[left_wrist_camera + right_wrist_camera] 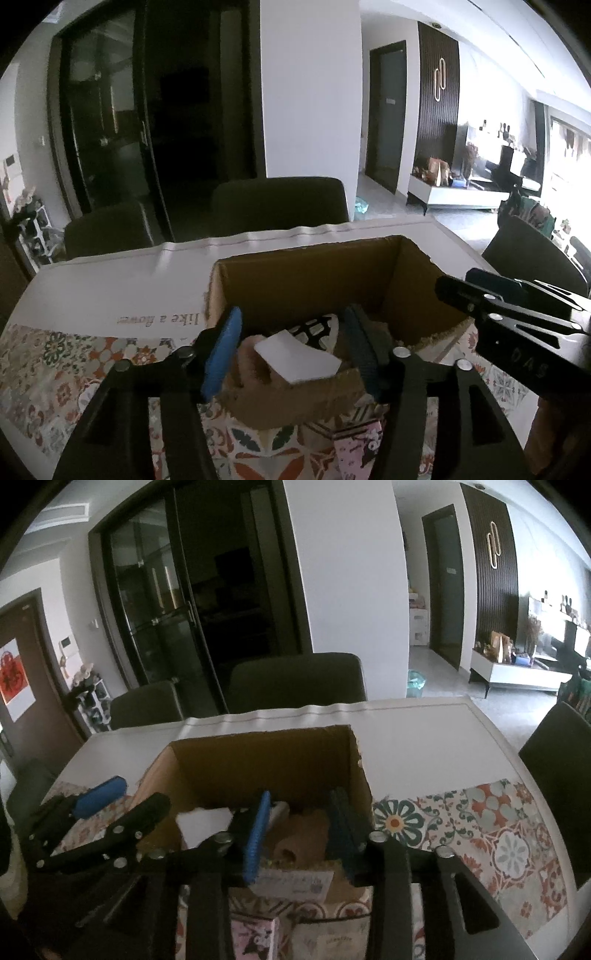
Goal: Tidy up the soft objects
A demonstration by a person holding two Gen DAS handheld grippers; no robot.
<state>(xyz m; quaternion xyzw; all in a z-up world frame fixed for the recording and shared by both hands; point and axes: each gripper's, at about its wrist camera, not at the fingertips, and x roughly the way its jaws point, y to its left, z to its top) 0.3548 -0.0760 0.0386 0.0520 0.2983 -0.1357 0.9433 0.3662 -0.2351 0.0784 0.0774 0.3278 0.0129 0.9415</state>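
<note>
An open cardboard box (317, 273) (258, 757) stands on the table. Inside lie a white sponge block (297, 360) (203, 823), a brown plush object (251, 354) (303, 834) and a black-and-white patterned soft item (314, 328). My left gripper (291, 350) is open over the box's near rim, its jaws either side of the white block, holding nothing. My right gripper (299, 830) is open over the same rim, with the brown plush between its blue fingers, apart from them. Each gripper shows in the other's view, the right one (517, 314) and the left one (103, 812).
A patterned tablecloth (480, 830) covers the near table, white cloth (129, 288) beyond. A pink printed packet (358, 450) (255, 938) lies in front of the box. Dark chairs (280, 199) stand behind the table and one at the right (557, 775).
</note>
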